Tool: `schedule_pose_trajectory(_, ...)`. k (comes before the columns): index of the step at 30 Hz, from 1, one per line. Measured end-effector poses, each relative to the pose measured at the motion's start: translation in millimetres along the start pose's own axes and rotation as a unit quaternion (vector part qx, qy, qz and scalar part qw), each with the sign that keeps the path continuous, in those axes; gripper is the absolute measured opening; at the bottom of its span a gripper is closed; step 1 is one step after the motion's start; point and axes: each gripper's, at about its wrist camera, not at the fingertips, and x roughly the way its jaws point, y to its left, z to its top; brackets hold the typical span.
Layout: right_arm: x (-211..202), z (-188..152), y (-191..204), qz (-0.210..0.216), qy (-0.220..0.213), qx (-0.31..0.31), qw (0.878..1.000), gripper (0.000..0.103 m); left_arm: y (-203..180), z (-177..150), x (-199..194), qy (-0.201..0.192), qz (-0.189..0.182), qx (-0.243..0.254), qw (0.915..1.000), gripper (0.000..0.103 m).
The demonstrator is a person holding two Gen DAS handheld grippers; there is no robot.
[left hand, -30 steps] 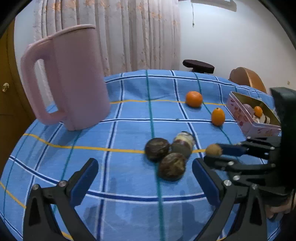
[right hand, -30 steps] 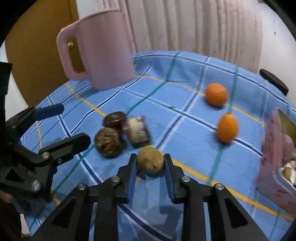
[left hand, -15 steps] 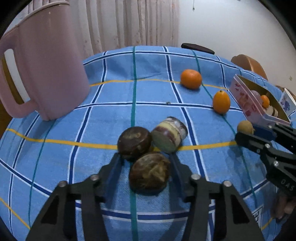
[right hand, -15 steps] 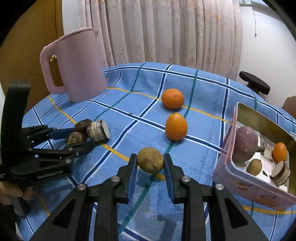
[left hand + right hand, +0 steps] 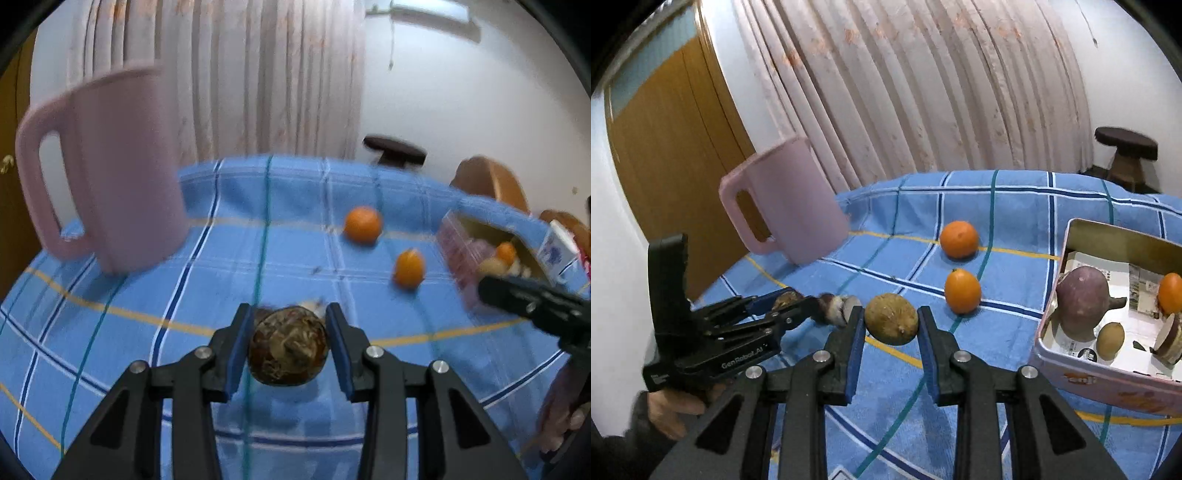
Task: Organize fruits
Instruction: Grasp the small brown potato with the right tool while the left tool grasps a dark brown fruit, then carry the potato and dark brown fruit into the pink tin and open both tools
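L tongs [image 5: 289, 345] closing on dark fruit [image 5: 288, 347], R tongs [image 5: 891, 326] w/ tan fruit [image 5: 891, 324]

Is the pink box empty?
No, the pink box already holds a purple round fruit, a small orange one and a small tan one.

The pink box [image 5: 1108, 380] runs off the right edge; the left wrist view is motion-blurred.
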Motion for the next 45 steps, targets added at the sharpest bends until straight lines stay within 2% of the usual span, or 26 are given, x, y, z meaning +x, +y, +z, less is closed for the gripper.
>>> schedule_pose_trajectory(2,-10.0,2.7,-8.6,0.014,-0.012,0.011,1.000,0.030,-11.2,7.0,-6.9,-0.023,-0.014,0.007,0.9996,0.042)
schedule_pose_trajectory(6,-27.7,7.3,-24.7,-0.005,-0.031,0.016,0.999,0.030,-39.3,21.8,-11.8,-0.053,-0.039,0.023,0.9976,0.042)
schedule_pose_trajectory(18,-73.0,15.4,-82.9,-0.109,-0.075,0.030,0.991,0.030,-133.9,46.0,7.6,-0.073,-0.111,0.075,0.9883,0.042)
schedule_pose_trajectory(22,-81.5,16.2,-101.5,-0.161,-0.078,0.028,0.983,0.030,-162.4,49.3,16.4,-0.074,-0.128,0.091,0.9848,0.042)
schedule_pose_trajectory(31,-85.1,17.3,-135.0,-0.249,-0.070,0.026,0.966,0.030,-206.3,53.6,44.3,-0.061,-0.137,0.107,0.9829,0.042)
schedule_pose_trajectory(45,-72.8,12.5,-166.1,-0.274,-0.030,0.034,0.961,0.030,-226.6,51.6,78.2,-0.036,-0.120,0.123,0.9845,0.042)
